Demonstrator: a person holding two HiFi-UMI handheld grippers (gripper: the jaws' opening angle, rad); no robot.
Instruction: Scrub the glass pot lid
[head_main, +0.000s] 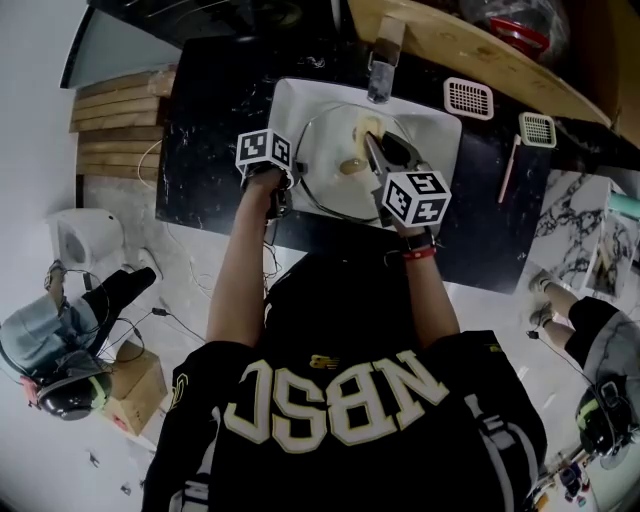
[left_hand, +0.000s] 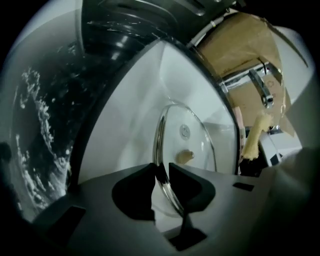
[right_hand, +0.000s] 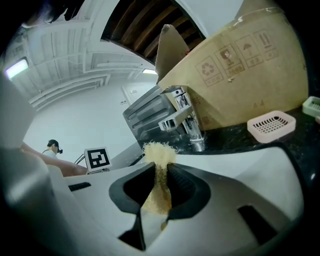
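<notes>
The glass pot lid (head_main: 330, 190) stands tilted on edge in the white sink (head_main: 290, 100), its tan knob (head_main: 352, 166) facing the faucet side. My left gripper (head_main: 288, 185) is at the lid's left edge. In the left gripper view its jaws (left_hand: 161, 172) are shut on the lid's metal rim (left_hand: 159, 135), and the knob (left_hand: 186, 156) shows through the glass. My right gripper (head_main: 372, 138) hovers over the lid's far side, shut on a yellow scrub pad (head_main: 368, 125). The right gripper view shows the pad (right_hand: 159, 170) pinched between the pads, frayed top sticking out.
A chrome faucet (head_main: 381, 70) rises at the sink's back edge. Black counter (head_main: 210, 150) surrounds the basin. Two pink strainers (head_main: 468, 97) (head_main: 537, 129) and a pink stick (head_main: 508, 170) lie on the right. A cardboard box (right_hand: 240, 65) stands behind the faucet.
</notes>
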